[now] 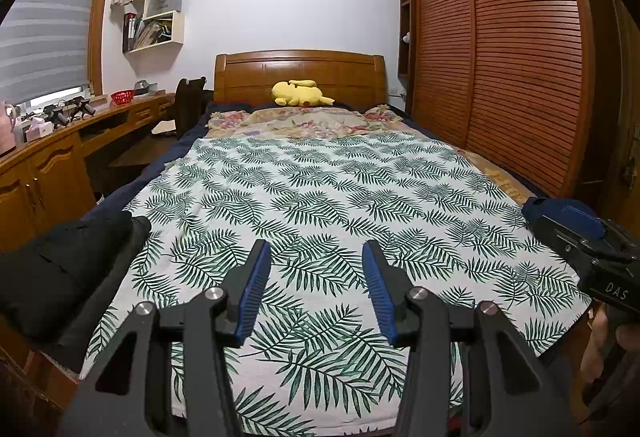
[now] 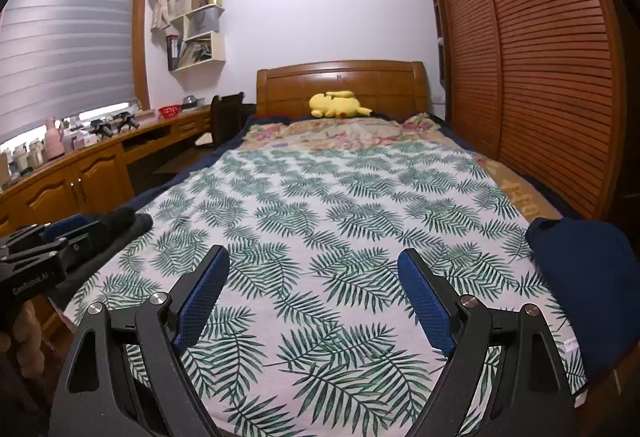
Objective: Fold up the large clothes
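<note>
A black garment (image 1: 60,273) lies bunched at the bed's near left corner; it also shows in the right wrist view (image 2: 120,225). A navy blue garment (image 2: 588,285) lies at the near right corner, and it peeks out in the left wrist view (image 1: 540,207). My left gripper (image 1: 316,253) is open and empty above the leaf-print sheet (image 1: 320,197). My right gripper (image 2: 314,261) is open wide and empty above the same sheet (image 2: 340,217). Each gripper shows at the other view's edge: the right one (image 1: 592,241), the left one (image 2: 48,241).
A yellow plush toy (image 1: 300,93) lies by the wooden headboard (image 1: 300,73). A floral blanket (image 1: 304,121) covers the far end. A wooden desk (image 1: 60,149) with clutter runs along the left, a slatted wardrobe (image 1: 500,77) along the right.
</note>
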Tool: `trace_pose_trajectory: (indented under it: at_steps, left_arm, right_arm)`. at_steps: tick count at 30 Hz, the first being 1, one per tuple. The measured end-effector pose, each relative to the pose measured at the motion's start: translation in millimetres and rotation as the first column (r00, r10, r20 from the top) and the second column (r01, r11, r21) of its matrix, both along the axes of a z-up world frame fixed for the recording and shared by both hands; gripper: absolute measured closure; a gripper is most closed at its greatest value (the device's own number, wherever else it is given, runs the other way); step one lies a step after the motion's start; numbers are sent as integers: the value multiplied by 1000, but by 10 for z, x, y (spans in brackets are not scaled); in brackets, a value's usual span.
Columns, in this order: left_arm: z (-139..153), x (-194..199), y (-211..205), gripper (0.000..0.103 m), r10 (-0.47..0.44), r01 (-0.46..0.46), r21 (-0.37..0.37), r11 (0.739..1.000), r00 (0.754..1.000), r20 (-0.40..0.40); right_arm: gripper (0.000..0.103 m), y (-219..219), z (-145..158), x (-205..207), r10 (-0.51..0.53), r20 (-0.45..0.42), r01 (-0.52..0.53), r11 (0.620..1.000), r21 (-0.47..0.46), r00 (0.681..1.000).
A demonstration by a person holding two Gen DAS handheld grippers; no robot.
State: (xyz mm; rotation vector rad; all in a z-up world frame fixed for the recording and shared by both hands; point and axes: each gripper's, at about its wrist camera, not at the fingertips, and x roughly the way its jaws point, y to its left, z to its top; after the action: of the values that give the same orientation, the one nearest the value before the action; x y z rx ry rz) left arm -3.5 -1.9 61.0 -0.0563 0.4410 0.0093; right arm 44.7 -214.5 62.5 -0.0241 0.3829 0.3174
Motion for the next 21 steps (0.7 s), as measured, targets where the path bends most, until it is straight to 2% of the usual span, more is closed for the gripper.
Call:
trace_pose_trajectory:
  at_steps: [21]
  left_arm:
    - [27,-25,-26,55,-2,2,0,1000,1000,6]
  right_arm:
    - [14,11,23,-11,3,1,-3,1000,1,1000]
